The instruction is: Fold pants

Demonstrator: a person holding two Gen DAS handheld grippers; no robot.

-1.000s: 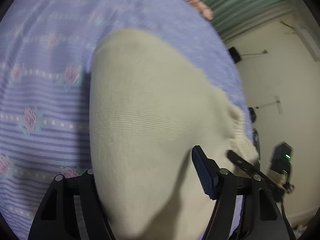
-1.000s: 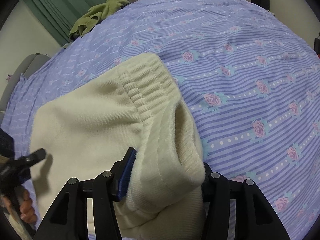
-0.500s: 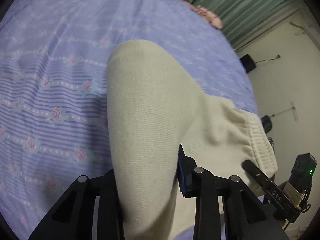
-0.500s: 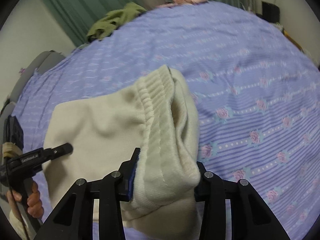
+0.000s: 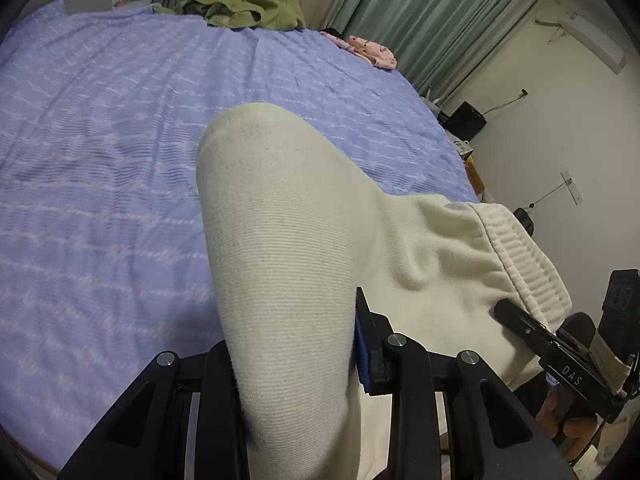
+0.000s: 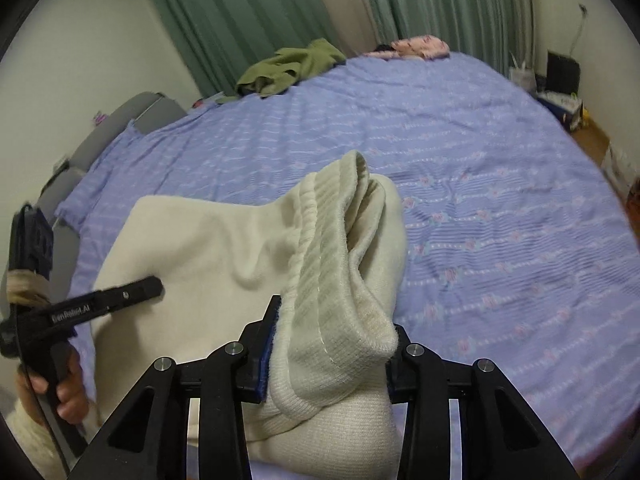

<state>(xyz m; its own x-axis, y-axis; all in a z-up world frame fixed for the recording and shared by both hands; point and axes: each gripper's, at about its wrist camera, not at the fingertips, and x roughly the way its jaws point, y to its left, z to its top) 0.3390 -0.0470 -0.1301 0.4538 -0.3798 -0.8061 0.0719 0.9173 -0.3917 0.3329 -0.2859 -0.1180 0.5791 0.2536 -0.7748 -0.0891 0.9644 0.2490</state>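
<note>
Cream knitted pants point(image 5: 304, 216) hang lifted over the bed between both grippers. My left gripper point(image 5: 292, 344) is shut on a plain fold of the fabric, which drapes over its fingers. My right gripper point(image 6: 328, 340) is shut on the ribbed waistband point(image 6: 332, 240) of the pants point(image 6: 208, 256). The right gripper also shows at the right edge of the left wrist view point(image 5: 560, 356), and the left one at the left edge of the right wrist view point(image 6: 100, 304).
The bed has a purple striped floral sheet point(image 5: 100, 152) point(image 6: 500, 200). A green garment point(image 6: 292, 64) and a pink garment point(image 6: 420, 46) lie at its far end by green curtains. A grey headboard point(image 6: 104, 128) is at the left. Boxes and a speaker point(image 6: 562, 72) stand by the right wall.
Both grippers have risen and tilted up with the pants in them. The cloth has lifted off the sheet, and the far end of the bed and the curtains have come into view.
</note>
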